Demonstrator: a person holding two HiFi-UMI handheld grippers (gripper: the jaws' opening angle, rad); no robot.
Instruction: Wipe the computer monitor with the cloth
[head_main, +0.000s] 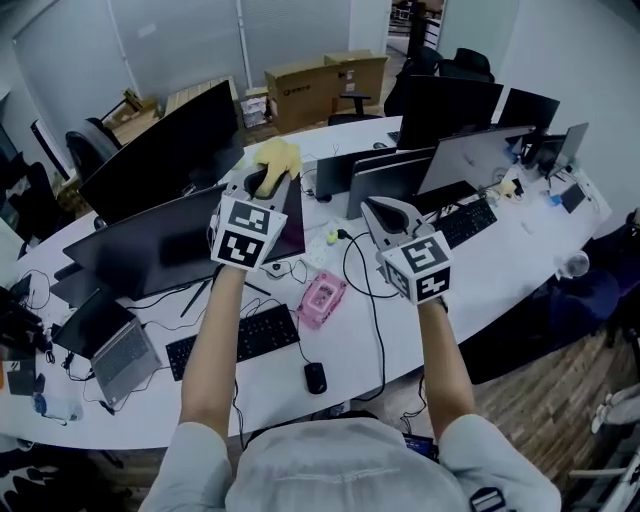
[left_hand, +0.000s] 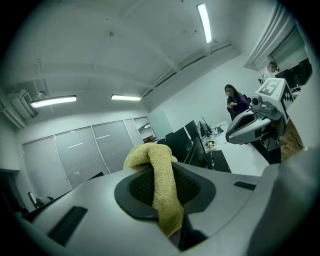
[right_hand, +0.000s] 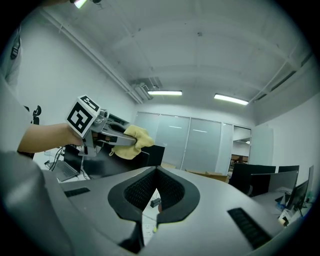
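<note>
**Cloth held in the left gripper over a monitor's top edge**

Head view: a yellow cloth (head_main: 277, 158) is clamped in the left gripper (head_main: 262, 183). It bunches past the jaw tips and points away from the person. It sits just above the top right end of a dark monitor (head_main: 150, 245), whose long axis runs left to right along a curved white desk (head_main: 470, 290). Whether cloth and screen touch cannot be told. The right gripper (head_main: 372, 207) is held beside the left one, over the desk and apart from the cloth. Two boxes (head_main: 300, 90) of brown cardboard stand beyond the desk, and their contents are hidden. Nearer the person lie two keyboards (head_main: 240, 335), one mouse (head_main: 314, 377) and one pink pack (head_main: 322, 297).

Left gripper view: the jaws are closed on the cloth. It drapes over the upper edge and hangs down between the pads, its long axis near vertical. The right gripper shows at the right.

Right gripper view: the jaws meet at the tips, leaving a thin slit with nothing held in it. At upper left, the left gripper holds the cloth in front of the dark monitor.
</note>
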